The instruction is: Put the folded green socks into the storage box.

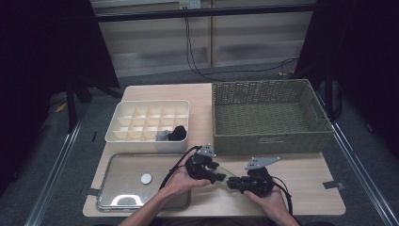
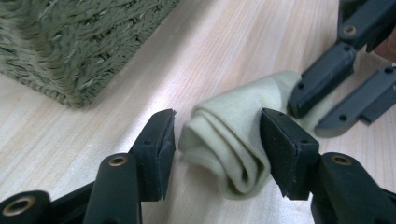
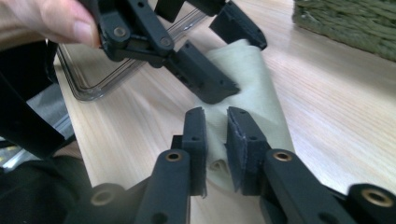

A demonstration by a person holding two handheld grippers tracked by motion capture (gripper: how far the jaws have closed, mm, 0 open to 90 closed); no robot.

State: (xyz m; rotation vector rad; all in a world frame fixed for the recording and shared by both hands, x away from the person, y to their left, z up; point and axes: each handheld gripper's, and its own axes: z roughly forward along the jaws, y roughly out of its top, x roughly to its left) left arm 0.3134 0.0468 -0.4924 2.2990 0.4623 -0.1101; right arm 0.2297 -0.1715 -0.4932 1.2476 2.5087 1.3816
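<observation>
In the lower middle of the high view, a pale green folded cloth lies on the wooden table between the two tools. The left gripper stands spread around the cloth's rolled end, pads clear. The right gripper pinches its other end. A woven basket stands just above, a divided white box upper left, a clear tray lower left.

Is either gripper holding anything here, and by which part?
The right gripper pinches one end of the pale cloth. The left gripper is open, with its jaws either side of the rolled end, not pressing.
</observation>
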